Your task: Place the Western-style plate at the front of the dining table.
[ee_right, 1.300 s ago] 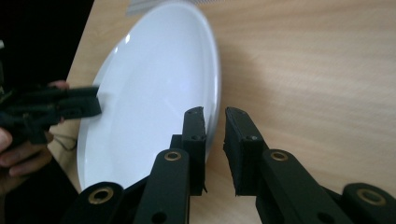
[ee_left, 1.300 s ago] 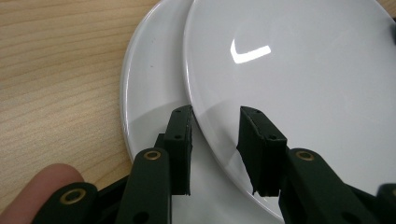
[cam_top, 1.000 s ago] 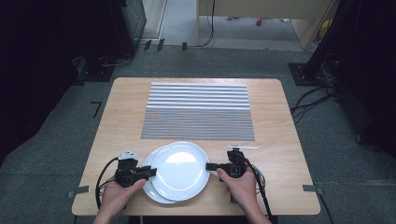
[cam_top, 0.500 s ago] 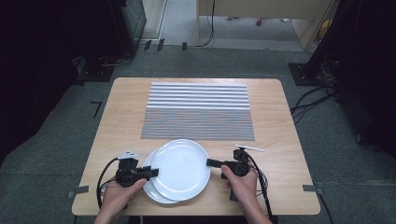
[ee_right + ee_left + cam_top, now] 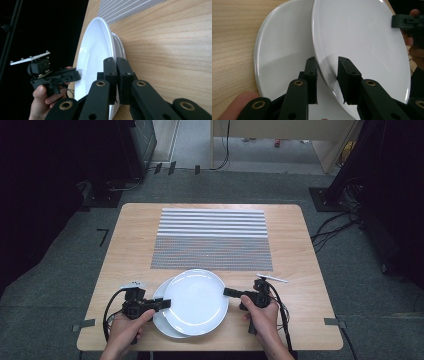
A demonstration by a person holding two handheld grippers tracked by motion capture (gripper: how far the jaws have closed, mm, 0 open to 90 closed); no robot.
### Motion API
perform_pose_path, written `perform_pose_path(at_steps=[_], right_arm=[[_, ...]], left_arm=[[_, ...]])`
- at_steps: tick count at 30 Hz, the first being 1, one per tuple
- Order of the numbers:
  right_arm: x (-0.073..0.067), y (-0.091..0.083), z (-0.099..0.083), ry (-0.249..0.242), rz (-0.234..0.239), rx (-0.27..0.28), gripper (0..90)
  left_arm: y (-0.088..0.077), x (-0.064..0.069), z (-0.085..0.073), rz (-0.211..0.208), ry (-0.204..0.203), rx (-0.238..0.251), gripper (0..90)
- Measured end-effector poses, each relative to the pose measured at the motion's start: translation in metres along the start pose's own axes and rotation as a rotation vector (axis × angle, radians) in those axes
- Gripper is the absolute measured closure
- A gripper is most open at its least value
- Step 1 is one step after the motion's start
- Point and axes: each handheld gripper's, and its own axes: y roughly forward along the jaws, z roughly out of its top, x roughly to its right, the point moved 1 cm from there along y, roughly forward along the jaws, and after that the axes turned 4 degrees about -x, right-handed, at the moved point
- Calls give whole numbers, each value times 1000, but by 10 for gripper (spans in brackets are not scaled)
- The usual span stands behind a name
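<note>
Plates near the table's (image 5: 125,245) front edge: right gripper (image 5: 116,65) pinches the stiff, glossy, breakable top plate's (image 5: 196,298) rim; left gripper (image 5: 327,67) straddles it, spread.

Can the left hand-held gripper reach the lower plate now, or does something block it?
Probably not directly. The left hand-held gripper has its jaws open around the rim of the upper plate, which covers most of the lower plate; only its left edge is exposed.

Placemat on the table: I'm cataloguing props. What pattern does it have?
The placemat has grey and white stripes, broad at the far half, fine nearer; clearest in the high view.
</note>
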Motion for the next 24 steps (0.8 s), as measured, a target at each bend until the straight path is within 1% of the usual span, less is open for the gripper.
perform_pose_path(at_steps=[4,6,8,10,13,15,16,17,18,20,24], right_arm=[[-1,-1,1,3,-8,7,881],[-3,-2,2,3,-17,11,881],[-7,-4,4,-18,-31,23,881],[-11,-6,8,-36,-41,35,881],[-16,-11,15,-62,-61,51,881],[-19,-13,21,-82,-73,67,881],[-19,-13,23,-82,-75,71,881],[-21,-14,31,-84,-80,81,881],[-21,-15,34,-84,-84,84,881],[-22,-15,37,-83,-85,85,880],[-26,-17,50,-83,-78,97,881]], left_arm=[[-1,2,3,-7,-19,23,721],[-1,3,5,3,-17,28,723],[0,6,7,13,-15,32,721],[1,8,10,14,-14,38,719],[2,12,18,7,-11,44,719],[2,15,23,13,-2,52,718],[1,17,28,15,2,60,717],[1,19,32,13,4,69,718],[0,20,35,13,8,75,719],[-2,23,43,17,14,88,719],[-3,26,57,20,23,98,718]])
